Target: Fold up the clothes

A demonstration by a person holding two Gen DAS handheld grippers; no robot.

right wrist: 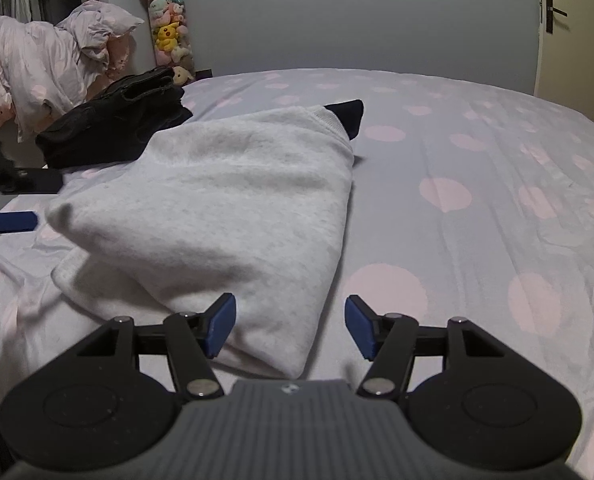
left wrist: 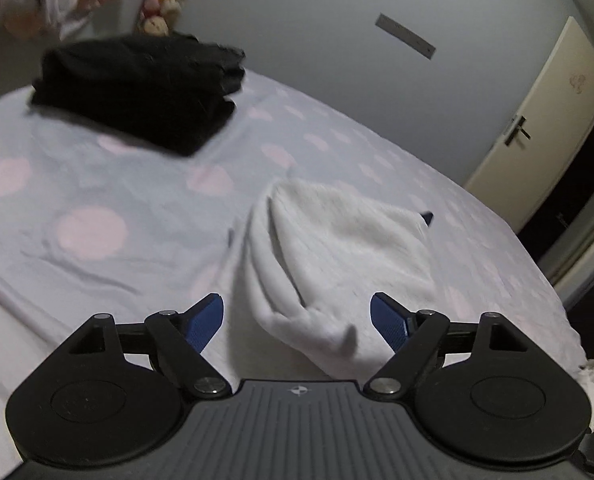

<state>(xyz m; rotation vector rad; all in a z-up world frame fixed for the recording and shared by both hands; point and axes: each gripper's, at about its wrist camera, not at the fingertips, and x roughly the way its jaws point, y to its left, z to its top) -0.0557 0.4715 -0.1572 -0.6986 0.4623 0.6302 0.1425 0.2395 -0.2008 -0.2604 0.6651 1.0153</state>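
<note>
Bed sheet, lavender with pink dots, fills both views. Left gripper spread wide, holding nothing, straddling a bunched corner of the folded white sweatshirt. Right gripper likewise released at its near corner. Beyond: folded black garment stack, bedding heap, plush toys, door.
</note>
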